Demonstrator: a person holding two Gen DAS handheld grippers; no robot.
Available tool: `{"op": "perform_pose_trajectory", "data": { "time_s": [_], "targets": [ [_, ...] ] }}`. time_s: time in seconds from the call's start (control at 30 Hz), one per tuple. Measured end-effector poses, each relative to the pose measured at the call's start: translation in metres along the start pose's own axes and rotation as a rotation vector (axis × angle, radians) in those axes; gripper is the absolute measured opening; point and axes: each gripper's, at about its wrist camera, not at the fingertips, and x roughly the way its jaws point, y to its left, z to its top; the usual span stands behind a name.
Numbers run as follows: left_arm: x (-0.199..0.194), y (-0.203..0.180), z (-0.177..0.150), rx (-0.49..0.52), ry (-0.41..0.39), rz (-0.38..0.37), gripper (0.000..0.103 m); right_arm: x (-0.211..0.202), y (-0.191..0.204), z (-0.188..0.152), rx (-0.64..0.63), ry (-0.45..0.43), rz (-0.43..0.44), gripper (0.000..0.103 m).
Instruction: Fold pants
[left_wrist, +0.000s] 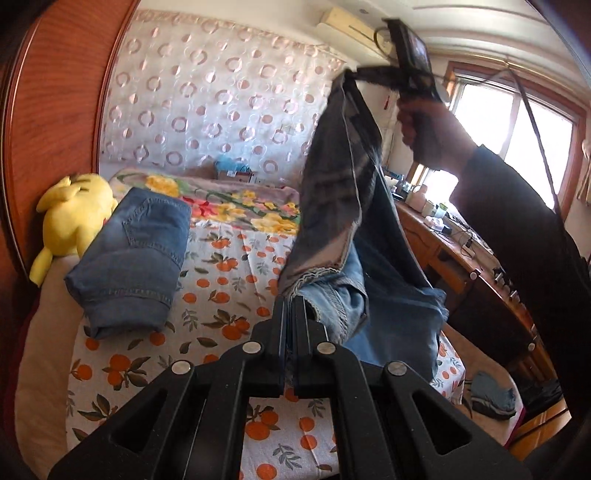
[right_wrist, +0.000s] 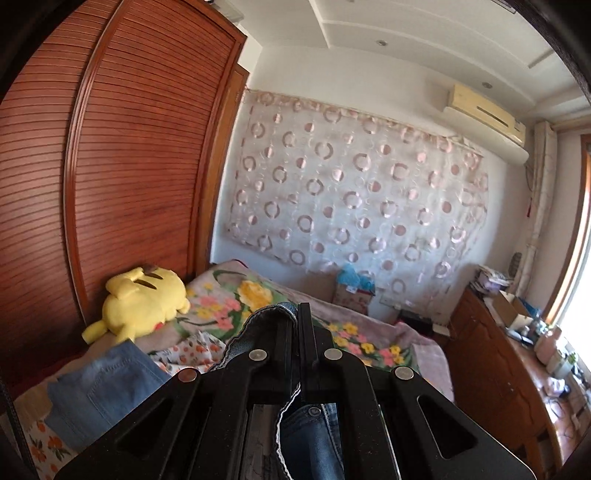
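Note:
A pair of blue jeans (left_wrist: 354, 221) hangs in the air above the bed, stretched between my two grippers. My left gripper (left_wrist: 293, 301) is shut on the lower hem end of the jeans. My right gripper (left_wrist: 364, 72) shows high at the upper right of the left wrist view, shut on the other end of the jeans. In the right wrist view my right gripper (right_wrist: 295, 314) pinches a bunched denim edge (right_wrist: 258, 325), and more denim hangs below it.
A folded pair of jeans (left_wrist: 133, 258) lies on the orange-print bed sheet (left_wrist: 221, 280), beside a yellow plush toy (left_wrist: 74, 218). A floral blanket (left_wrist: 236, 203) lies at the bed's far end. A wooden wardrobe (right_wrist: 110, 166) stands left, a cluttered wooden desk (left_wrist: 461, 266) right.

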Motion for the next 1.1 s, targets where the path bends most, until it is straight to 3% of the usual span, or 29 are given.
{"op": "perform_pose_trajectory", "data": {
  "time_s": [0.23, 0.43, 0.57, 0.63, 0.73, 0.8, 0.9, 1.1],
  "targets": [
    [0.011, 0.027, -0.024, -0.062, 0.075, 0.028, 0.002, 0.049, 0.028, -0.069, -0.044, 0.122, 0.187, 0.002],
    [0.02, 0.049, -0.046, -0.099, 0.13, 0.114, 0.002, 0.084, 0.028, -0.129, -0.022, 0.258, 0.271, 0.002],
    [0.019, 0.05, -0.046, -0.086, 0.138, 0.143, 0.003, 0.093, 0.011, -0.154, 0.005, 0.344, 0.321, 0.012],
    [0.019, 0.053, -0.043, -0.083, 0.136, 0.154, 0.008, 0.089, 0.0, -0.163, 0.005, 0.368, 0.336, 0.02],
    [0.014, 0.054, -0.037, -0.074, 0.125, 0.175, 0.018, 0.076, -0.019, -0.174, 0.003, 0.414, 0.397, 0.046],
    [0.011, 0.053, -0.032, -0.061, 0.115, 0.178, 0.027, 0.06, -0.037, -0.183, 0.012, 0.413, 0.399, 0.046],
    [0.008, 0.048, -0.023, -0.031, 0.091, 0.165, 0.048, 0.039, -0.067, -0.194, 0.046, 0.411, 0.402, 0.046],
    [0.027, 0.038, -0.011, 0.03, 0.099, 0.15, 0.049, -0.048, -0.121, -0.25, 0.125, 0.397, 0.298, 0.046]
  ]
}}
